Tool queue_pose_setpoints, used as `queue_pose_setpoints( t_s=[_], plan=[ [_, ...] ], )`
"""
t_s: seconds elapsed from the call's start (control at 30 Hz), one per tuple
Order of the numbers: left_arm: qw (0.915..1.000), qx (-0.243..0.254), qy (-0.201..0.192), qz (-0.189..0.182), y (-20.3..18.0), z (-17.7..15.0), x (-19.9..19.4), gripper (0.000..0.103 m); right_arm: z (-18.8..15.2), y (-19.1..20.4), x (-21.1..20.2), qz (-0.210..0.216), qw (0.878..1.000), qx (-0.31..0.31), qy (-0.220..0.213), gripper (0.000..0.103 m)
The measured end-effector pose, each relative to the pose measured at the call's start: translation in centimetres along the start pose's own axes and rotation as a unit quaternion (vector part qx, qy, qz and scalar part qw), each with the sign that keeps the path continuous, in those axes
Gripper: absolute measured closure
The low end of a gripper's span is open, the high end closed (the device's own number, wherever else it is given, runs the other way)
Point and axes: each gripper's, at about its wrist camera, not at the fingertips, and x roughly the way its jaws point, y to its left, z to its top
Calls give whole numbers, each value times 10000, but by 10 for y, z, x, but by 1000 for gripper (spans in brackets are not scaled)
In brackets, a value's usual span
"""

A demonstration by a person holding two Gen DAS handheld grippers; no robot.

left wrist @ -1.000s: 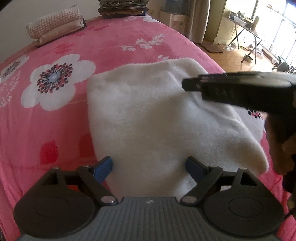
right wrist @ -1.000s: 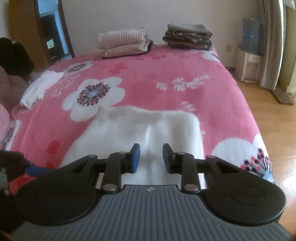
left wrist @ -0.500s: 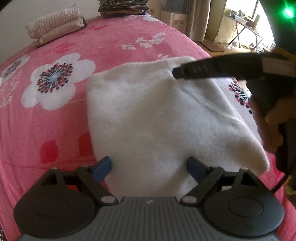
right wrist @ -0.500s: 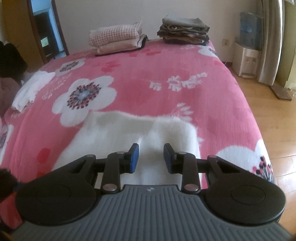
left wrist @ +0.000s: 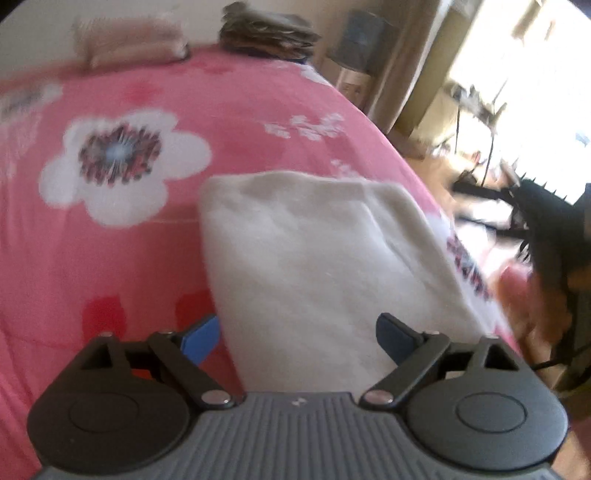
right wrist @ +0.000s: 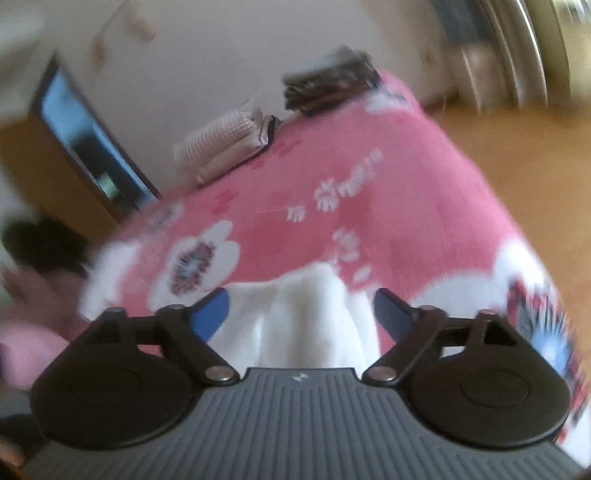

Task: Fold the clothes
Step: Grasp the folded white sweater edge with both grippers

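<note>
The white garment [left wrist: 310, 258] lies folded into a compact, roughly rectangular pad on the pink flowered bedspread [left wrist: 110, 266], filling the centre of the left wrist view and running down to its lower edge between the fingers. In the right wrist view the same white cloth shows in the lower middle, bunched in soft ridges just ahead of the tool.

The left gripper [left wrist: 299, 339] stands with its jaws wide apart, the blue pads either side of the near edge of the cloth and pressing on nothing. The right gripper [right wrist: 301, 312] is opening at this moment — its jaws are spread, the white fabric lies between them, and neither pad bears on it. Both views are smeared, so fine creases cannot be read.

By the look of it, the fold on this piece is just being let go — the step in hand is the release, and the garment seems close to finished. At the upper left and upper middle of the left wrist view sit a pale folded stack [left wrist: 129, 40] and a dark folded stack [left wrist: 266, 33] at the far end of the bed.

The next move probably calls for either one more halving of the pad or a two-handed lift. Either way both tongs need a grip on the near edge through all layers, so the fold does not slide open.
</note>
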Motion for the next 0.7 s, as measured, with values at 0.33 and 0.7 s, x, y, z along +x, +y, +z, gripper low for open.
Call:
queue_pose_setpoints(
  t_s=[0.33,0.7],
  plan=[
    [9870,-770,605,-1274,61,0,52,11,-30,-61,31,896,9781,1110,1514,14],
    [9852,-403,525,-1580,44,7,82,3,-16,-49,81,1471,9676,851,1868,7]
  ],
)
